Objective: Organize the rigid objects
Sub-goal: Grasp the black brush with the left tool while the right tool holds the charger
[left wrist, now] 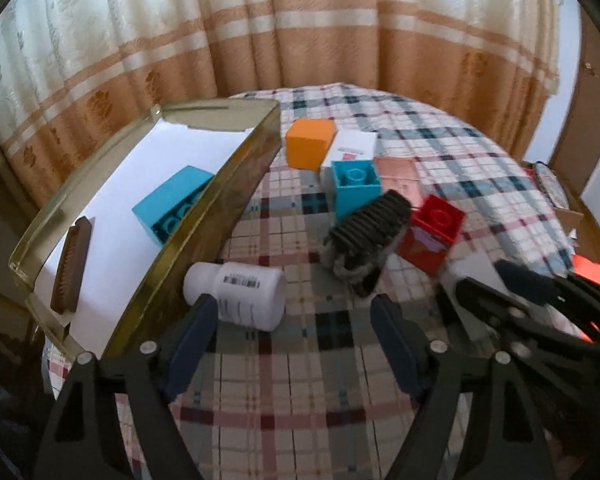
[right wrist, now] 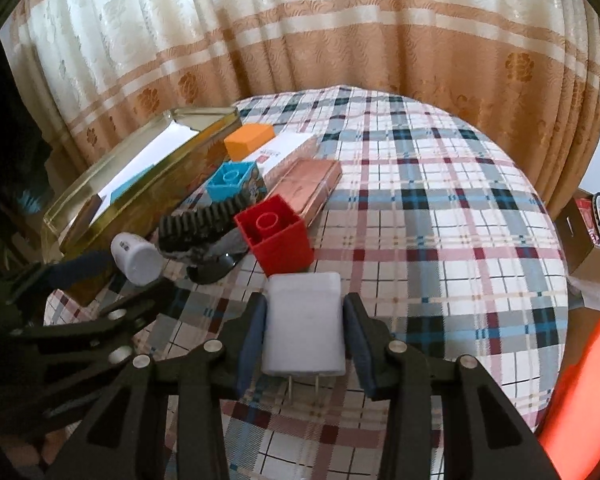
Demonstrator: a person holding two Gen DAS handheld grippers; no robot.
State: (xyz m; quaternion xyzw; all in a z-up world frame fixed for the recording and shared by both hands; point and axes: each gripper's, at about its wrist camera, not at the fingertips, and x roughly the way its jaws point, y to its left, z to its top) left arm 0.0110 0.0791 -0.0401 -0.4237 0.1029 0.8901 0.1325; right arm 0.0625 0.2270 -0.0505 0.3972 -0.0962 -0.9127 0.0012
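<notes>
Now | right tongs (right wrist: 304, 328) apparently grasping charger (right wrist: 303, 320) | left tongs (left wrist: 292, 320) released | red block (right wrist: 274, 232) ahead

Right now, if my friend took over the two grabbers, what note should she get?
Right gripper: closed on the white plug adapter, prongs toward the camera.
Left gripper: open, holding nothing, one finger beside the white bottle, which lies on its side against the outside of the gold tin.
Done: a blue block and a brown brush are in the tin.
Left on the checked cloth: bottle, black brush, red block, second blue block, orange box, white box, pink box.
Next, probably: adapter into the tin, then grab the bottle.
</notes>
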